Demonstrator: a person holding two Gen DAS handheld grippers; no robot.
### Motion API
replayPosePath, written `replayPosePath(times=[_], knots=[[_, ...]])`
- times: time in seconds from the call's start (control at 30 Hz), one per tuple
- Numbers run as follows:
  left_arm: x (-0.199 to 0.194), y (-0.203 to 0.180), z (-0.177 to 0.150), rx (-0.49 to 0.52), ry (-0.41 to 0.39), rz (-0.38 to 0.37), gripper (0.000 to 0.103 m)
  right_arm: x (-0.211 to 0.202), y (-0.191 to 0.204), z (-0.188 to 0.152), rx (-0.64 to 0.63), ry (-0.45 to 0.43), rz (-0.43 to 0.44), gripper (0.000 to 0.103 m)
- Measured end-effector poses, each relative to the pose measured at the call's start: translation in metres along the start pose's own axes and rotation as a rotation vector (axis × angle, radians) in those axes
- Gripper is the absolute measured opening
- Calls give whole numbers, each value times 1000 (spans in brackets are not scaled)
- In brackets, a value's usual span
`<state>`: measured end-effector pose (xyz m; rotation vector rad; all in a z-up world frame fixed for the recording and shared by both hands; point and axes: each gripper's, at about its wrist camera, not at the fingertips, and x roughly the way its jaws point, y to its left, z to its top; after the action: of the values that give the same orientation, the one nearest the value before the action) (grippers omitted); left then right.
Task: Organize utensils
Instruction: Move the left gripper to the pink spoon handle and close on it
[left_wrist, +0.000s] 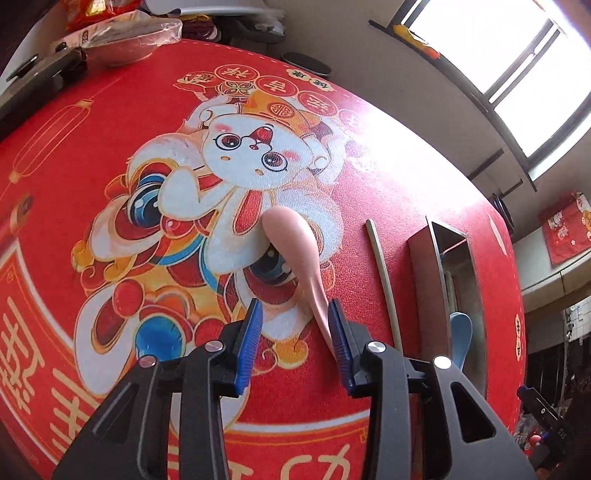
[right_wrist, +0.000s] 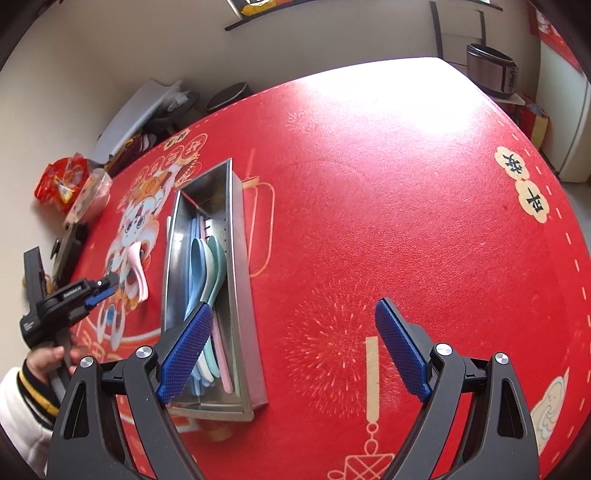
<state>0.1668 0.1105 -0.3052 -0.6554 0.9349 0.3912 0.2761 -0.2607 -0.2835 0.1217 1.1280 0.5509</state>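
The pink spoon (left_wrist: 295, 254) lies on the desk (left_wrist: 110, 184), on the rabbit print, left of the steel tray (right_wrist: 242, 295) that already holds several pastel spoons (right_wrist: 207, 273). Its long axis runs nearly along the left hand-held gripper's (left_wrist: 295, 332) line of sight: bowl at the far end, handle tapering back toward the fingers. The handle's tip sits right against the inner face of the right-side pad (left_wrist: 338, 332), off-centre in the gap, and the jaws stand spread with nothing pinched. So the spoon is directly ahead of and below this gripper, which is by far the nearer one. A pale chopstick (left_wrist: 384, 280) lies between spoon and tray, roughly parallel to both.

The right hand-held gripper (right_wrist: 291, 347) hovers over bare red cloth just right of the tray, jaws wide apart and empty, well away from the pink spoon.

The coming grasp likely needs a small shift rightward to centre the handle before closing.
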Motion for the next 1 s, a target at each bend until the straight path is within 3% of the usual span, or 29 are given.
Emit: replayPosePath(times=[0.17,0.33,0.5,0.8,1.0], knots=[[20,-1,11,27,8,-20,41,-3,3,0,14,-7,-26,86],[36,-8,16,108,6,21,41,-4,0,-1,40,-5,-56,86],[41,-9,23,125,-1,10,40,-5,4,0,48,-11,-64,86],[46,-19,18,172,29,-12,13,-1,9,0,60,-7,-52,86],[44,-32,1,234,69,-1,12,0,11,0,59,-10,-40,86]])
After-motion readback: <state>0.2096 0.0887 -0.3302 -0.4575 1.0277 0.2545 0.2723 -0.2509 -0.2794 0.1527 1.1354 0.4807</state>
